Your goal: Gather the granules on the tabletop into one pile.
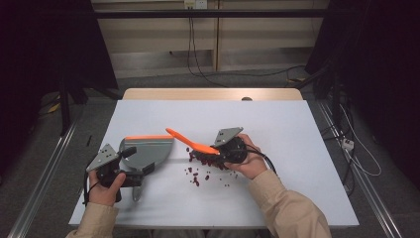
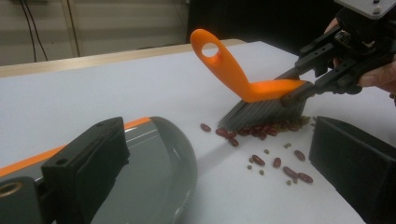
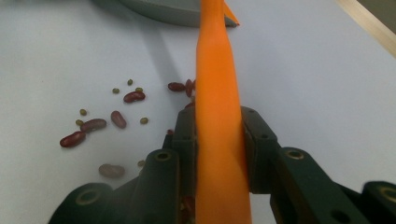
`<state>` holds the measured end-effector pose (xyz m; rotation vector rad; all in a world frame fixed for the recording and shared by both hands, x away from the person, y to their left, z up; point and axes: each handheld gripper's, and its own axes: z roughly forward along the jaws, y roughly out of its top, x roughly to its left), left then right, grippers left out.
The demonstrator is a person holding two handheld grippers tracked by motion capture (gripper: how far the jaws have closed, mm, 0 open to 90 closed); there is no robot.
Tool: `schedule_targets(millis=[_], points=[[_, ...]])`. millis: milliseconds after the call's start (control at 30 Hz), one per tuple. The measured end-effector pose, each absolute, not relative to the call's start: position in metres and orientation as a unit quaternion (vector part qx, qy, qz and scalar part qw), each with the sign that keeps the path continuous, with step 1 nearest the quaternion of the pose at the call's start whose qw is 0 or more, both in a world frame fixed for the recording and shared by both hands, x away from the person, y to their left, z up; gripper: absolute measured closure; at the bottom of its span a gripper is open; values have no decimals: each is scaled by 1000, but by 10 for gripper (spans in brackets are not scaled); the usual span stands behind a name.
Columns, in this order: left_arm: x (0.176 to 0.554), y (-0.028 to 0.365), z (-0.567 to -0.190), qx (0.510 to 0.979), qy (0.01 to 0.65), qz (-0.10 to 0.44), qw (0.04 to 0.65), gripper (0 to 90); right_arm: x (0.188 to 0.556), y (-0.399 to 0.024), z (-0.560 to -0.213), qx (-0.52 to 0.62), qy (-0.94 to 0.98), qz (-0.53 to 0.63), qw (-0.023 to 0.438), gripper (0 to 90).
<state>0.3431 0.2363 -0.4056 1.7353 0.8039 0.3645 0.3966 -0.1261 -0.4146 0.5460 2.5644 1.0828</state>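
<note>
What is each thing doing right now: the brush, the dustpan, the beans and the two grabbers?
Orange brush: clamped in the right hand-held gripper, bristles down on the beans.
Grey dustpan: flat on the table, held by its handle.
Red beans: scattered loose on the table, none in the dustpan.
Right hand-held gripper: shut on the brush.
Left hand-held gripper: at the dustpan's handle, gripping it.

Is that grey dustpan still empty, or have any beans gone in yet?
Empty, as far as visible. The dustpan shows a bare grey inside, while the beans lie on the table by the brush.
</note>
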Motion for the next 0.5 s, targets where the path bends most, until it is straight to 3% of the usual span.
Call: schedule_targets(millis=[233, 500], points=[[344, 235, -406, 740, 341, 153, 560, 42, 418, -132, -407, 209, 875, 400, 173, 713], [346, 236, -407, 738, 345, 152, 560, 43, 449, -110, -417, 217, 873, 398, 178, 713]])
